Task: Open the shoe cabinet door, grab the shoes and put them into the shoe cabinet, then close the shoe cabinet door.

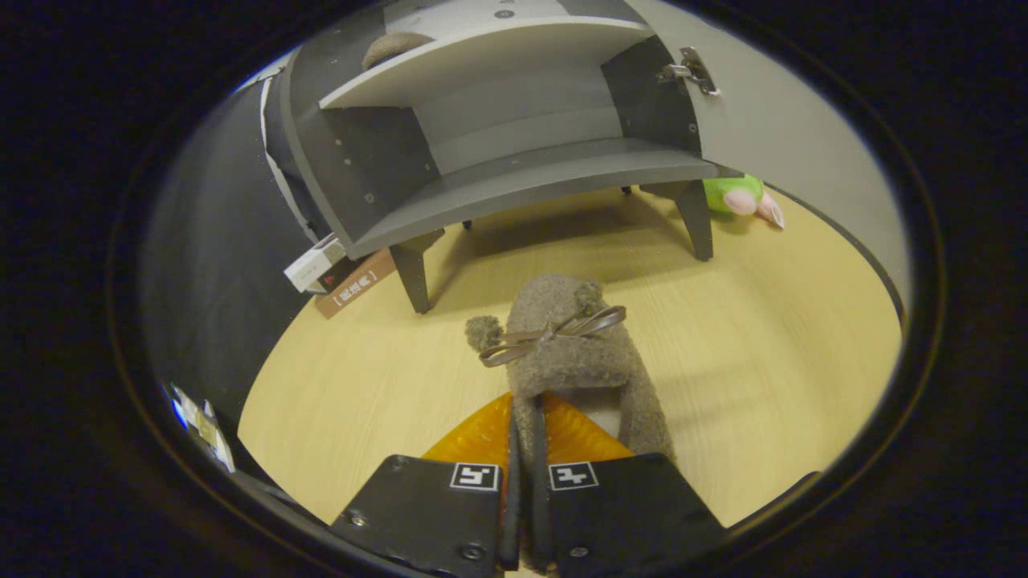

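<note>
The gripper (pixel 526 449) is nearly closed, and both fingers pinch the rim of a grey felt shoe (pixel 574 353); the shoe points away from the fingers, with a ribbon bow (pixel 554 331) across its top, above the wooden floor (pixel 771 353). Beyond it stands the shoe cabinet (pixel 514 160) on short legs, its door (pixel 771 120) swung open to one side; a second grey shoe (pixel 393 46) lies on the upper shelf. A green plush toy (pixel 739 197) lies behind one cabinet leg; some books (pixel 337 273) lie beside the opposite leg.
</note>
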`<state>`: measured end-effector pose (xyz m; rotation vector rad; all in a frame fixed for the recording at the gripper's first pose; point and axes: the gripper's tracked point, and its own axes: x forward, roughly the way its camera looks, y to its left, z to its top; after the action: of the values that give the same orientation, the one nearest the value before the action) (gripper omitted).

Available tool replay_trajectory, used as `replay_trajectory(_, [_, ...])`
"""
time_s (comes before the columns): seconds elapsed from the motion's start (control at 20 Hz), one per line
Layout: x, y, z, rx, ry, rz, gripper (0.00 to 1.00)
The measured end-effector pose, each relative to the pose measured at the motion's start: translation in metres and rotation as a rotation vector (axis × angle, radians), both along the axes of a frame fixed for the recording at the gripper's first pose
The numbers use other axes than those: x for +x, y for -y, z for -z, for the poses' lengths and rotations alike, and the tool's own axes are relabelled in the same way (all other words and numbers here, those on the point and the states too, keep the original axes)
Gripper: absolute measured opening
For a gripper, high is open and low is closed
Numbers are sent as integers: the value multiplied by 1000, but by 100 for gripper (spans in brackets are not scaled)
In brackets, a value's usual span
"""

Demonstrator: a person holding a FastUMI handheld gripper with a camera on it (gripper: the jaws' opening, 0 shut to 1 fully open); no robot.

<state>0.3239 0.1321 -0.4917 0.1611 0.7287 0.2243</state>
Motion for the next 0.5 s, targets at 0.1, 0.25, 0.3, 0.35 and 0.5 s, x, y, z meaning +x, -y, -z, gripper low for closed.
replay_trajectory(0.1, [-13, 4, -11, -18, 15, 4, 10])
replay_trajectory(0.25, [-27, 9, -33, -34, 32, -6, 10])
replay_trajectory(0.3, [-33, 8, -43, -26, 40, -14, 10])
replay_trajectory(0.35, [-38, 5, -55, -20, 52, -19, 10])
replay_trajectory(0.5, [-41, 9, -99, -67, 126, -31, 9])
